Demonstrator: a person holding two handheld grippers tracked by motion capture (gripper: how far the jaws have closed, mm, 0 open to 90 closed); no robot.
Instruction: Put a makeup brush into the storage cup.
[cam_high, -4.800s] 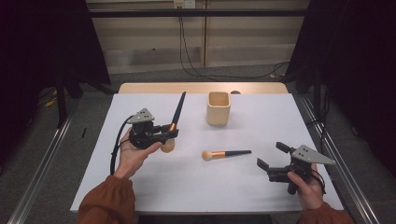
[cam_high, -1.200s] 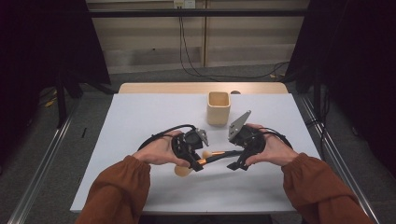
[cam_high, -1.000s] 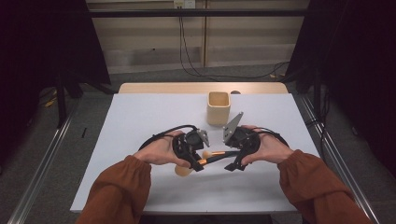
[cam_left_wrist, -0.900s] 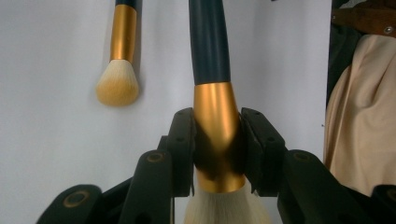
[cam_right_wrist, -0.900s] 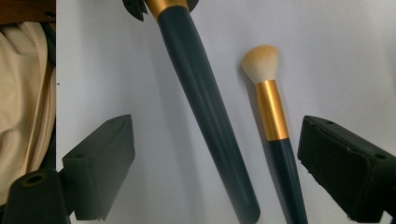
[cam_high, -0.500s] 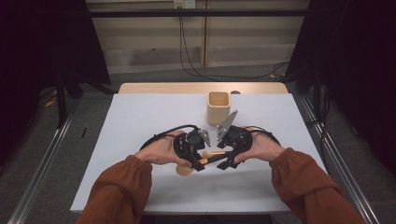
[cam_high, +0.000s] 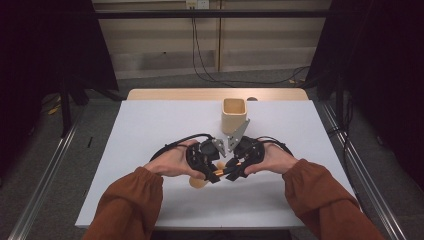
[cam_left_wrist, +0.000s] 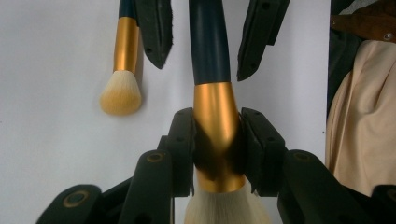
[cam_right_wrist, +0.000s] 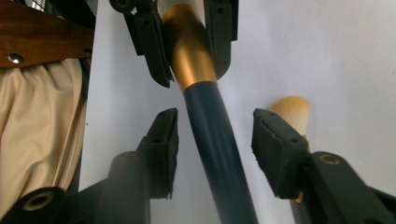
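You've got both hands low over the near half of the white counter (cam_high: 150, 130), around its middle. Your left gripper (cam_left_wrist: 217, 140) is clamped tight on the gold metal ferrule of the big makeup brush with the dark blue handle (cam_left_wrist: 208, 42), its pale bristles spilling back toward your hand. That handle runs straight out from the left gripper toward the right gripper (cam_right_wrist: 215, 140), so the two of you are nose to nose along one line. The right gripper's jaws have just been closing, and they now stand either side of the dark handle, narrow but with a gap on both flanks; the pads aren't pressing yet. It's dead ahead of you and already between the pads, so I'd say the squeeze only has to finish square across the shaft.

Just beside it, flat on the counter and roughly parallel, lies the smaller gold-banded brush with the fluffy tan head (cam_left_wrist: 122, 88), near the right gripper's outer jaw, so mind you don't pinch it too. Farther off, toward the far edge, stands the square pale wooden cup (cam_high: 234, 114), upright and empty as far as I can tell.
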